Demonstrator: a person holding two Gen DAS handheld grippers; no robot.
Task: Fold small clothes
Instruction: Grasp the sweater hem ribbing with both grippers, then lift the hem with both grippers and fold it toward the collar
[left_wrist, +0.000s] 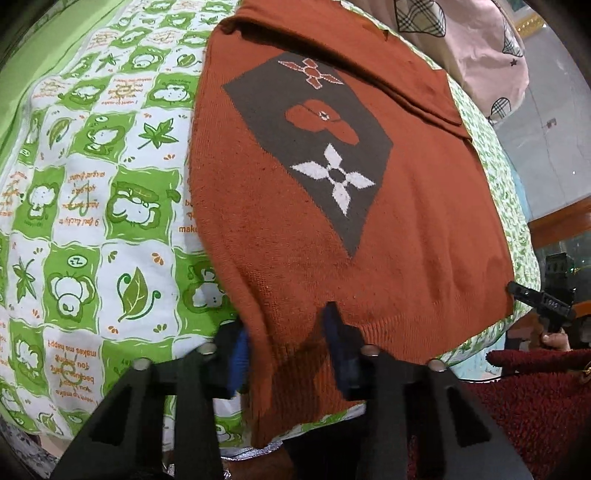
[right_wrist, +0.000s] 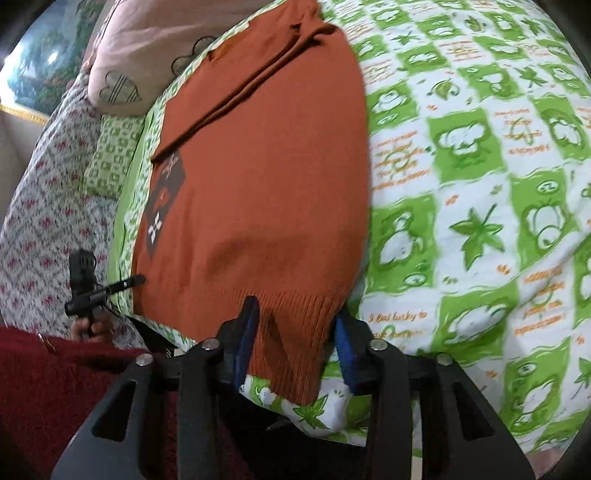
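Here, a green and white bedsheet with leaf and animal prints covers the bed, and the orange sweater lies flat on it, its grey patch with flowers facing up. At the sweater's near left corner, the left gripper has its blue-padded fingers narrowed around the ribbed hem, and the cloth sits between them. At the near right corner, the right gripper holds the hem in the same way, with fingers close on both sides of the cloth. A pink pillow lies beyond the sweater's far end.
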